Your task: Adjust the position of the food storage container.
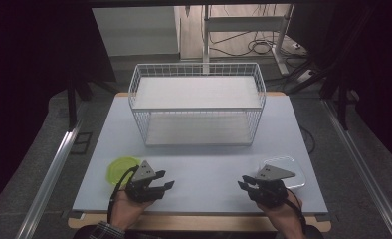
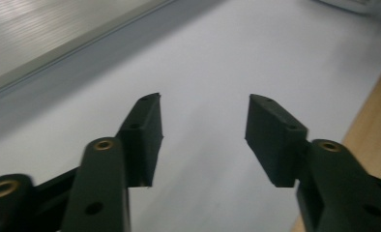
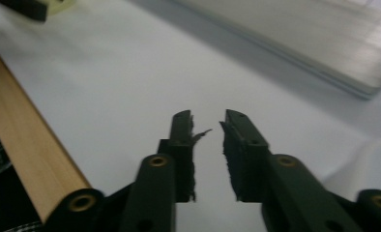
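Observation:
My left gripper [image 1: 165, 180] rests low over the front left of the white table [image 1: 209, 164] and points right. In the left gripper view its jaws [image 2: 204, 99] stand wide apart and open, with bare table between them. My right gripper [image 1: 243, 181] sits at the front right and points left. Its jaws [image 3: 207, 115] are a narrow gap apart with nothing between them. A yellow-green round dish [image 1: 120, 169] lies just behind the left gripper. A clear plastic container [image 1: 283, 167] lies behind the right gripper and appears at the edge of the right gripper view [image 3: 372, 159].
A white two-level wire basket rack [image 1: 196, 107] stands at the middle back of the table. The table's wooden front edge [image 1: 199, 222] runs below both hands. Dark curtains flank the table, and metal rails run along both sides.

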